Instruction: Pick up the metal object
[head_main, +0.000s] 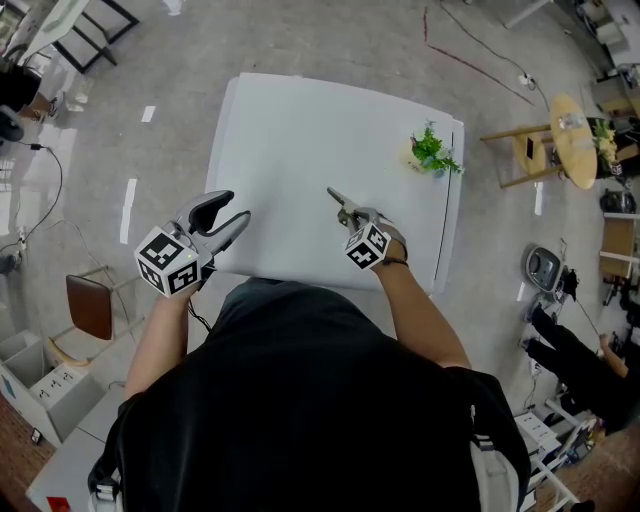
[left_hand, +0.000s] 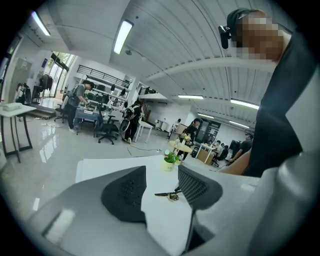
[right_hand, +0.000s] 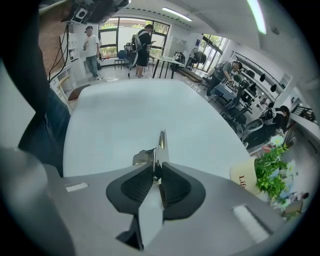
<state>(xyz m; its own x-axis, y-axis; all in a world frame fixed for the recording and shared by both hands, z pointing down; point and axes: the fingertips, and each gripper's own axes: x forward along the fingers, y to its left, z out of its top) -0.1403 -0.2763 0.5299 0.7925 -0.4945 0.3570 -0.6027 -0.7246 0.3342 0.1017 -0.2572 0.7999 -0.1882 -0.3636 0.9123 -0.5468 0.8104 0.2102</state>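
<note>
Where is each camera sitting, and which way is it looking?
Head view: on the person's head, looking steeply down at the white table; shows the black shirt, both arms, the left claw and the right claw.
Left gripper view: rides the left claw, looking across the table toward the plant; its open jaws and the shirt show.
Right gripper view: rides the right claw, looking along the table; its jaws pinch the metal object.
Shared: all three see the plant and the metal object.
</note>
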